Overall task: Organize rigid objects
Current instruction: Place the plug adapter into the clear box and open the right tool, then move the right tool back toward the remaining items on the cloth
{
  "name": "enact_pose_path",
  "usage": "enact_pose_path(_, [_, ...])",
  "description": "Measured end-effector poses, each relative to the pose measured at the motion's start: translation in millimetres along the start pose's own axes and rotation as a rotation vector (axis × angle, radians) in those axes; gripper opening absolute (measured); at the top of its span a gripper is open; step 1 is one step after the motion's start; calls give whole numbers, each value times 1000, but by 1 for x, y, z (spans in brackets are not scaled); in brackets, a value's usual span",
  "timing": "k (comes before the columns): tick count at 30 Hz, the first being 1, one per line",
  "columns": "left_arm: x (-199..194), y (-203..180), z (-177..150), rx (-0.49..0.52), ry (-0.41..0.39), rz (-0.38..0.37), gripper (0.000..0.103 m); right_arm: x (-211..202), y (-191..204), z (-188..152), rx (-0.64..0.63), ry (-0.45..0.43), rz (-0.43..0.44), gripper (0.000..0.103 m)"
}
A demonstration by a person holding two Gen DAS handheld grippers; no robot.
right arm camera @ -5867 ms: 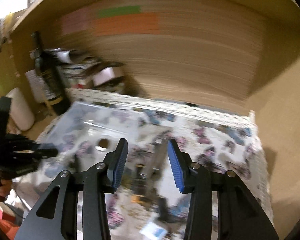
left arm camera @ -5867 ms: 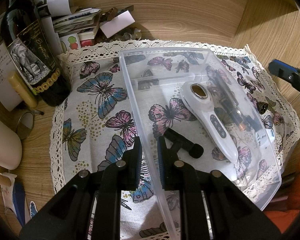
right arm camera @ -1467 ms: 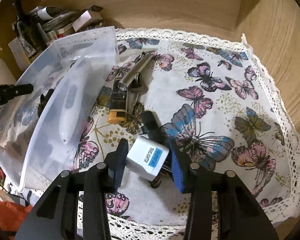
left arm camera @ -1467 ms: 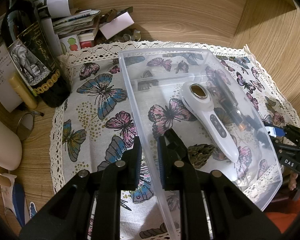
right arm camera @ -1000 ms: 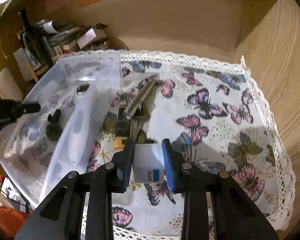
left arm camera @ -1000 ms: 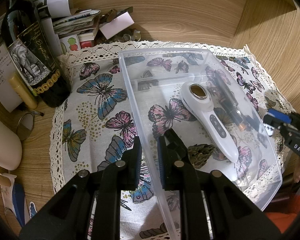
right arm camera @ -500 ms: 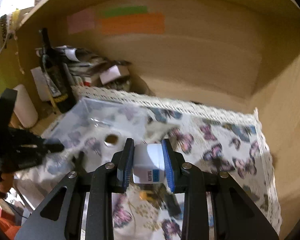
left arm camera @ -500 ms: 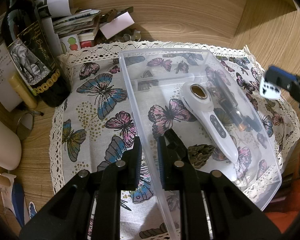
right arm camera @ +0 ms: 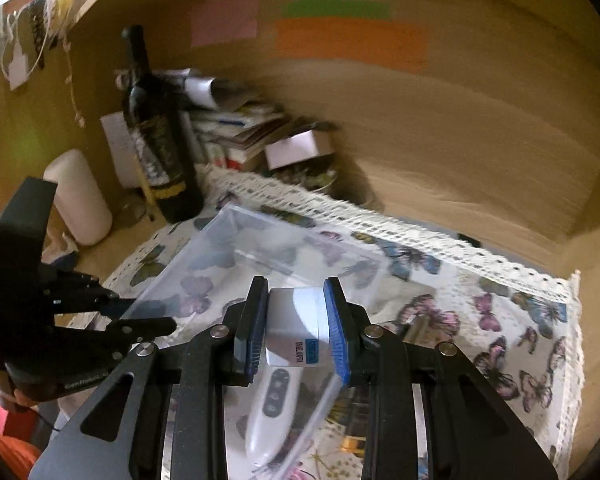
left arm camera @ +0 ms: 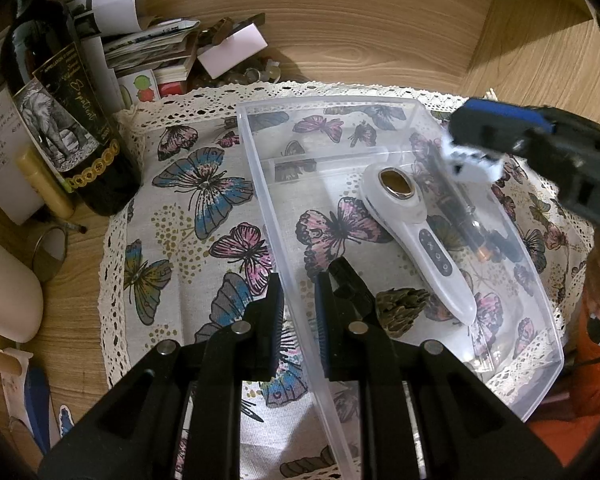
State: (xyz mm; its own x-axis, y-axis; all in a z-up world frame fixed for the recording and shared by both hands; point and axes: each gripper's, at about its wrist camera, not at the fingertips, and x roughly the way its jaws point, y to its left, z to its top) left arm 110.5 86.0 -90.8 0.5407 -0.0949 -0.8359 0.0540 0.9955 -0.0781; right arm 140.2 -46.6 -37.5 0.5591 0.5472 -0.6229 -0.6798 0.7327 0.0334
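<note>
The right gripper [right arm camera: 296,320] is clamped on a small white cube-shaped travel adapter with a blue label [right arm camera: 294,328], held in the air at the centre of the right wrist view, above the clear plastic storage bin [left arm camera: 380,100]. In the left wrist view the adapter shows blurred at the upper right, over the bin's far right wall. The left gripper [left arm camera: 298,304] is closed tight on the bin's thin left wall at lower centre, pinning it to the butterfly-print cloth with lace edging [left arm camera: 188,200].

The bin already holds a white handheld device with buttons [left arm camera: 416,236], a dark brown pine cone [left arm camera: 400,310] and a black object partly hidden behind the left gripper. Dropped from here, the hard adapter would probably strike the device or bounce off the sloping wall and out onto the cloth. It also looks held only by its flat smooth sides, so a quick tilt could let it slip early. If the left grip loosens, the light bin may slide.
</note>
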Motion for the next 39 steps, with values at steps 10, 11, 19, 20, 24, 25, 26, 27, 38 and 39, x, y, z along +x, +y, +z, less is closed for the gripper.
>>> enact_pose_path(10, [0, 0, 0, -1, 0, 0, 15, 31, 19, -3, -61, 107, 51, 26])
enact_pose_path(11, [0, 0, 0, -1, 0, 0, 15, 34, 19, -3, -62, 119, 55, 26])
enact_pose_path(19, [0, 0, 0, -1, 0, 0, 15, 42, 21, -8, -59, 168, 83, 26])
enact_pose_path(20, [0, 0, 0, -1, -1, 0, 15, 42, 21, -8, -63, 164, 79, 27])
enact_pose_path(24, [0, 0, 0, -1, 0, 0, 15, 36, 20, -6, -60, 145, 72, 27])
enact_pose_path(25, [0, 0, 0, -1, 0, 1, 15, 34, 20, -5, -61, 138, 67, 27])
enact_pose_path(26, [0, 0, 0, -1, 0, 0, 15, 32, 19, -5, -60, 133, 63, 27])
enact_pose_path(27, [0, 0, 0, -1, 0, 0, 15, 31, 19, -4, -60, 130, 62, 27])
enact_pose_path(38, [0, 0, 0, 0, -1, 0, 15, -1, -3, -5, -23, 67, -19, 27])
enact_pose_path(39, [0, 0, 0, -1, -1, 0, 15, -7, -9, -7, -13, 58, -36, 27])
